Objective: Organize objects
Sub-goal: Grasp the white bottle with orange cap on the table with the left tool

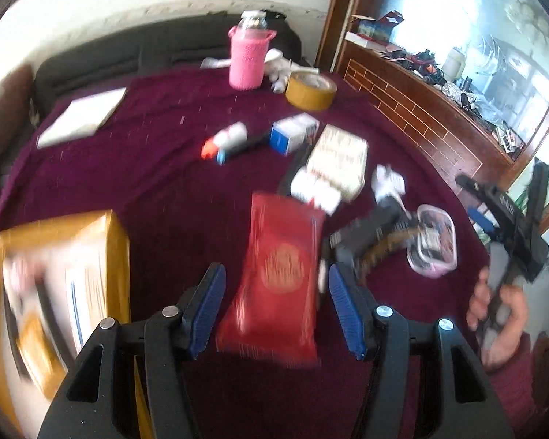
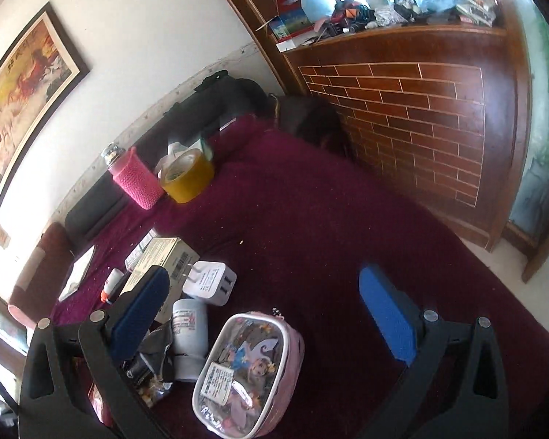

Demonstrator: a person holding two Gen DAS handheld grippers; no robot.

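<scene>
My left gripper [image 1: 276, 278] is open above a maroon cloth [image 1: 172, 190], its blue pads either side of a red packet [image 1: 280, 278] that lies flat below. An open yellow cardboard box [image 1: 55, 292] stands to its left. My right gripper [image 2: 263, 292] is open and empty; it also shows in the left wrist view [image 1: 505, 219], held by a hand at the right. A pink clear pouch [image 2: 245, 369] lies between its fingers, nearer the left one. A white bottle [image 2: 189, 329], a white charger [image 2: 210, 281] and a cream box [image 2: 161, 259] lie beside it.
A pink-sleeved bottle [image 1: 247, 56] and a yellow tape roll [image 1: 310, 89] stand at the far edge. A glue bottle [image 1: 225, 139], a blue-white box [image 1: 292, 133] and a white flat box [image 1: 82, 117] lie mid-cloth. A wooden counter [image 2: 402, 109] borders the right side.
</scene>
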